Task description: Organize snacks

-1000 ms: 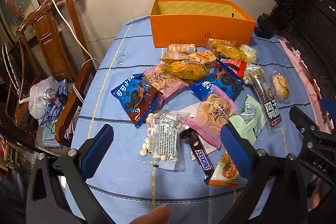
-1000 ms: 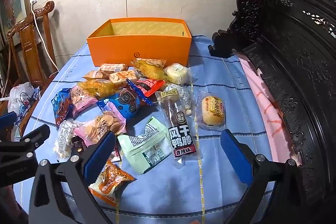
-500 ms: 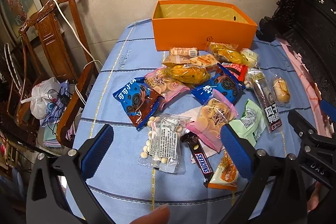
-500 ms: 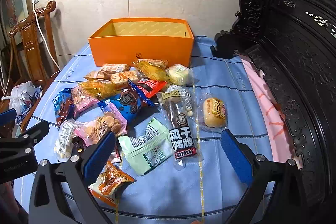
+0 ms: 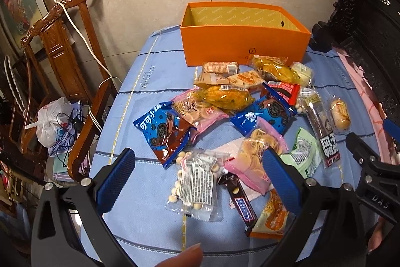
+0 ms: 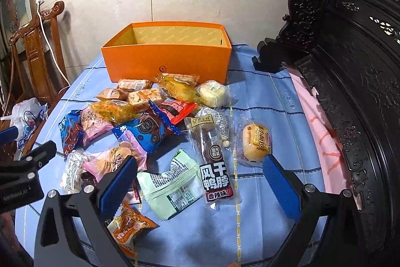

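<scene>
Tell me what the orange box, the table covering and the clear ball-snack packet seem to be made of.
Orange box: likely rigid cardboard, matte outside, with straight thin walls and a printed paper lining.
Table covering: looks like woven or non-woven cloth; fine surface texture, matte, striped lines.
Clear ball-snack packet: thin glossy plastic film, crinkled and see-through, with a printed label.

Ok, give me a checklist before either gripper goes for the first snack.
1. Left gripper open, holding nothing: ok.
2. Right gripper open, holding nothing: ok.
3. Orange box upright, top open: ok.
4. Room in the box: cannot tell, its floor is hidden.
5. Bun packet lies apart from the pile, free to grasp: ok.
6. Chocolate bar free to grasp: not ok, its top end is tucked under a pink packet.
</scene>
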`<action>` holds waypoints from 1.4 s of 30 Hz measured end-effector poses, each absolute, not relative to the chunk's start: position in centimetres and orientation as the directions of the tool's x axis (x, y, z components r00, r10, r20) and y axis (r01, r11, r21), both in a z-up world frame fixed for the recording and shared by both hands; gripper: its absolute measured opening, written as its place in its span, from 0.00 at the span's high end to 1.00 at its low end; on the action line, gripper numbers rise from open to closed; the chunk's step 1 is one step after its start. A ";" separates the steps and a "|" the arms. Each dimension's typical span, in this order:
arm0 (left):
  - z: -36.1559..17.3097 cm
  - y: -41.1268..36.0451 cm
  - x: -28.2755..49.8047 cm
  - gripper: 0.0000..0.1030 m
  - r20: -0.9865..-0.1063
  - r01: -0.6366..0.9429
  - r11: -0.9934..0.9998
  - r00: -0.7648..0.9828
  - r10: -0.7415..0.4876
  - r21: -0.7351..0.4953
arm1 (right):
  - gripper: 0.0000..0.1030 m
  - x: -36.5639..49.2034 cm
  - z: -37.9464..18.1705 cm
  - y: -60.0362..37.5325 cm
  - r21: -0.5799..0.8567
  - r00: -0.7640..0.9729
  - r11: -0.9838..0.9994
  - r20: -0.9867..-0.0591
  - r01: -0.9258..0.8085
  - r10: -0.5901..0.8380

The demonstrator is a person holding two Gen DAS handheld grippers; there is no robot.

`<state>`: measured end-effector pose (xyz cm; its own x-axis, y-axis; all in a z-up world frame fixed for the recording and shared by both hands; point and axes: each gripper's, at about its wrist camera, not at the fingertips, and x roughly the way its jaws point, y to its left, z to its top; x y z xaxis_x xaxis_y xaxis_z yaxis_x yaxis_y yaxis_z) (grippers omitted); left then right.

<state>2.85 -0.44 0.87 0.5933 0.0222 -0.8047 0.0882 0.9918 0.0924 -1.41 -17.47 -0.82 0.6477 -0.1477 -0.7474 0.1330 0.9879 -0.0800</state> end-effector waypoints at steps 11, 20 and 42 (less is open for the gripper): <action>0.8 -0.6 4.9 0.04 -0.814 0.108 0.990 0.581 0.008 0.087 | 0.03 0.4 -0.8 -17.5 -0.078 0.635 0.986 -0.757 0.150 -0.156; 0.6 -0.6 7.1 0.04 -0.813 0.147 0.985 0.583 -0.015 0.087 | 0.03 1.7 -1.1 -17.3 -0.081 0.622 0.976 -0.759 0.202 -0.192; 0.0 -0.8 9.4 0.04 -0.829 0.091 0.992 0.559 0.023 0.089 | 0.03 4.9 -1.9 -17.8 -0.071 0.609 0.989 -0.782 0.128 -0.135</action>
